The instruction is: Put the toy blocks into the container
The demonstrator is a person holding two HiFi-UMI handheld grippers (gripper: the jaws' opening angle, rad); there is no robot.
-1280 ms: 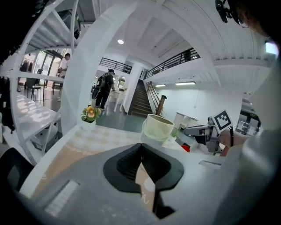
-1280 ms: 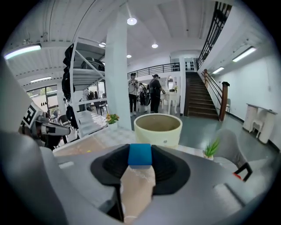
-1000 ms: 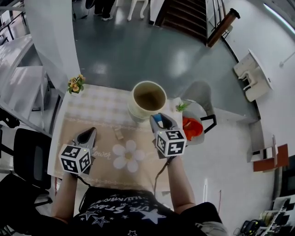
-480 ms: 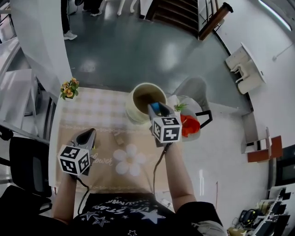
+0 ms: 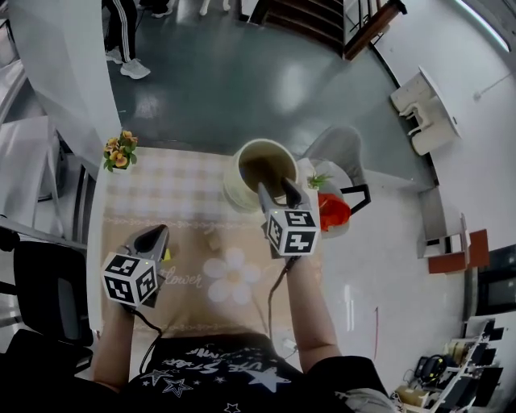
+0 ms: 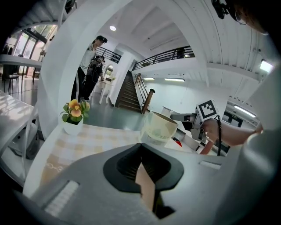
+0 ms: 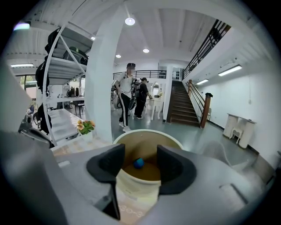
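1. A glossy grey-blue floor (image 5: pixel 242 89) fills the upper half of the head view. A dark staircase (image 5: pixel 302 16) is at the top edge, a broad white pillar (image 5: pixel 56 73) at the upper left, and a white desk (image 5: pixel 423 101) against the wall at the upper right.
2. The table (image 5: pixel 145 193) takes up the centre-left of the frame. It has a pale checked cloth on its far part and a beige mat (image 5: pixel 193 306) with a white flower print nearer the person.
3. Two people (image 7: pixel 127 94) stand on the floor beyond the table, near the foot of the stairs.
4. The cream container (image 5: pixel 235 193) stands upright at the table's far right edge, its mouth open.
5. The right gripper (image 5: pixel 276 189) hangs over the container's near rim. Its jaws are opening, with nothing pinched between them.
6. The left gripper (image 5: pixel 153 235) sits at the lower left over the mat, its jaw tips pressed together. I cannot tell whether they hold anything.
7. A red object (image 5: pixel 333 211) lies just right of the table.
8. A small flower pot (image 5: pixel 118 152) stands on the table's far left corner.
9. A wooden block (image 5: pixel 214 239) lies on the mat between the grippers.
10. A blue block (image 7: pixel 138 163) is inside the container.
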